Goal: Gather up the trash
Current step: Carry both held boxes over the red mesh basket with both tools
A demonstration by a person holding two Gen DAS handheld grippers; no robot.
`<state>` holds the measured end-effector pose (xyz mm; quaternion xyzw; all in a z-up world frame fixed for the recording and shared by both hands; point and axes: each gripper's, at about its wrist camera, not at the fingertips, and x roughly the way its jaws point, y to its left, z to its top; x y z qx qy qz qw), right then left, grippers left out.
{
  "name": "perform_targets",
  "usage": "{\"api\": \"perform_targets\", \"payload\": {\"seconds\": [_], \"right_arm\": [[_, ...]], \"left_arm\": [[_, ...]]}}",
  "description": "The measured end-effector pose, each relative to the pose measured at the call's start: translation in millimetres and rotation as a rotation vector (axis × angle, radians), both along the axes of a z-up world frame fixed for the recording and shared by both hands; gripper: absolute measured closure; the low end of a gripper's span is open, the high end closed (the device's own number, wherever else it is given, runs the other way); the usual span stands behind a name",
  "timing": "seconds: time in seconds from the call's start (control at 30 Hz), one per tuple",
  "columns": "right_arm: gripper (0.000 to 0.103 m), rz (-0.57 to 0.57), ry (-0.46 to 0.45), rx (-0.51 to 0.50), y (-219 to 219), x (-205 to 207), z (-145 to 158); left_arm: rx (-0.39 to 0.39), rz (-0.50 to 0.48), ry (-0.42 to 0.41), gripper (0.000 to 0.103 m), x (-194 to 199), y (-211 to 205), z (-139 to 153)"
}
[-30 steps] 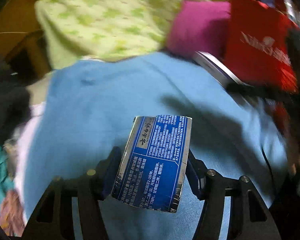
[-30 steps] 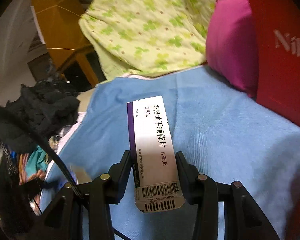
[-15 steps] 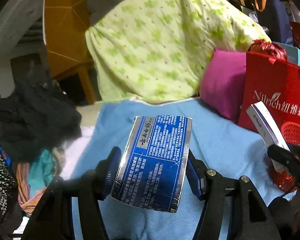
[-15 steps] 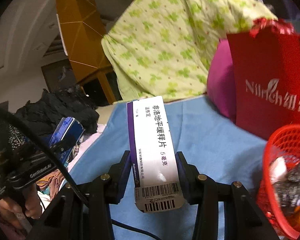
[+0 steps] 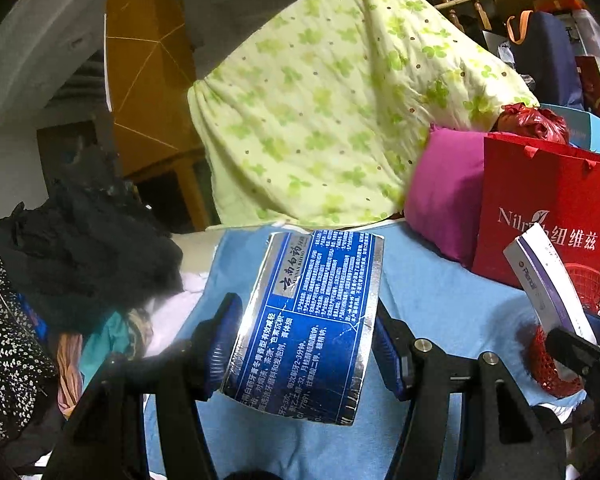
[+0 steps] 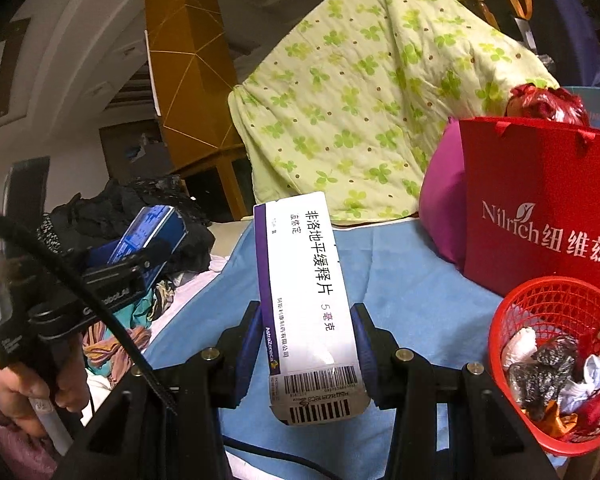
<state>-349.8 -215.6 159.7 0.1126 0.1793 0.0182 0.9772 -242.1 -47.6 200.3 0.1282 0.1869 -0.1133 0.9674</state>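
Observation:
My left gripper [image 5: 306, 354] is shut on a blue and silver toothpaste box [image 5: 304, 320], held above the blue cloth [image 5: 432, 300]. My right gripper [image 6: 306, 354] is shut on a white and purple medicine box [image 6: 306, 300], held upright. A red mesh basket [image 6: 556, 300] with crumpled trash stands at the lower right of the right wrist view, to the right of my right gripper. In the left wrist view the basket [image 5: 596, 288] is at the right edge, partly hidden by the medicine box [image 5: 548, 280]. The left gripper and its box [image 6: 148, 236] show at the left of the right wrist view.
A red paper bag [image 6: 540, 208] stands behind the basket, with a magenta cushion [image 6: 440, 208] and a green-patterned quilt [image 6: 360, 100] beside it. A pile of dark clothes [image 5: 80, 236] lies at the left. A black cable [image 6: 80, 284] crosses the lower left.
Both grippers have tilted up and drawn back with their boxes still held. The red basket and the bag have come into fuller view at the right.

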Motion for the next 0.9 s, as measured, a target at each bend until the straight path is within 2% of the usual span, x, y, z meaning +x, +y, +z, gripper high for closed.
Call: {"api": "perform_targets", "payload": {"seconds": [0.37, 0.9], "right_arm": [[0.056, 0.004, -0.006, -0.007, 1.4, -10.9, -2.2], [0.056, -0.029, -0.024, -0.011, -5.5, -29.9, -5.4]], "left_arm": [[-0.002, 0.006, 0.007, 0.039, -6.5, 1.8, 0.7], [0.004, -0.034, 0.016, 0.039, -18.8, -8.9, -1.3]]}}
